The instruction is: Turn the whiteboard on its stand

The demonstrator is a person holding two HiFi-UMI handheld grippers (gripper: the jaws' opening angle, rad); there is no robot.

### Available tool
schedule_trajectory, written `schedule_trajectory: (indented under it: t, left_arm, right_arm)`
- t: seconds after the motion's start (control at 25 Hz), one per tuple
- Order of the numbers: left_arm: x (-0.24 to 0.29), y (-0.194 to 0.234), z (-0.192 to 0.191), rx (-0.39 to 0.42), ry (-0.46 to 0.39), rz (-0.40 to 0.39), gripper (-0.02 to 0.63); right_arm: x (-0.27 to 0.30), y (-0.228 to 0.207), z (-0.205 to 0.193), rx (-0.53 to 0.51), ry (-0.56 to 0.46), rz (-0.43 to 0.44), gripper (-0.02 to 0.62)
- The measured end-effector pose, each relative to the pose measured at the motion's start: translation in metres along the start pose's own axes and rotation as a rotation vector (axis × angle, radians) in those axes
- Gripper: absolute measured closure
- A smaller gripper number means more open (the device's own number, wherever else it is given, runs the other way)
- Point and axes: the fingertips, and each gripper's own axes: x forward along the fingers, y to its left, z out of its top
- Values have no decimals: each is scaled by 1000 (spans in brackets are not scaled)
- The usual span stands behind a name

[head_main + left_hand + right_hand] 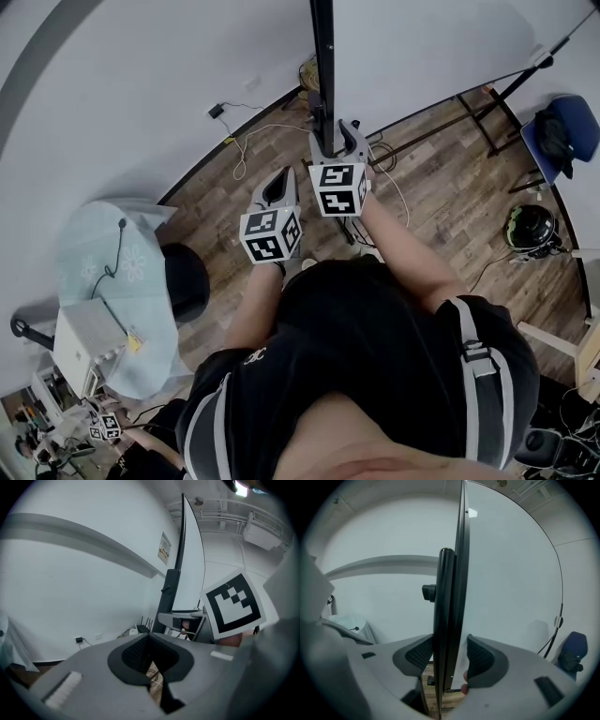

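Note:
The whiteboard (431, 47) stands upright, its dark edge and stand post (322, 56) rising in front of me. My right gripper (339, 141) straddles that edge. In the right gripper view the post (443, 611) and the board's frame (461, 573) run between the jaws of the right gripper (449, 656); the left pad lies against the post, while a small gap shows at the right pad (480, 656). The left gripper (278, 183) hangs lower left of the board, shut and empty, with its pads (149, 639) together. The board (190, 573) shows edge-on in the left gripper view.
A round table with a pale cloth (103, 272) and a white box (89, 342) stands at the left, a black stool (185, 281) beside it. Cables (248, 141) lie on the wood floor. The stand's legs (478, 117), a blue chair (562, 136) and a round dark object (532, 228) are at the right.

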Motion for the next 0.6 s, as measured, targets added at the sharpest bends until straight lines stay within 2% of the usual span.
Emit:
schedule_trajectory:
  t: [0.16,0.32,0.4,0.48,0.6]
  left_arm:
    - [2,-8,1,8,-6,-8,597]
    - [10,-22,7,27,-17,-26,597]
    - [13,-30,9,36,-20,-35,597]
    - [18,-38,10,46,-21,-48,597]
    - [26,-53,12,67,-25,-78,597]
  right_arm:
    - [-2,2,-2,-19,-4,41,362]
    - [-15,5,6,-20,-40,165,393]
    - [-26,3,13,-6,-79,193,409]
    - [-36,-3,14,-8,-102,198,443]
    - [-52,-22,12,20,-140,162,516]
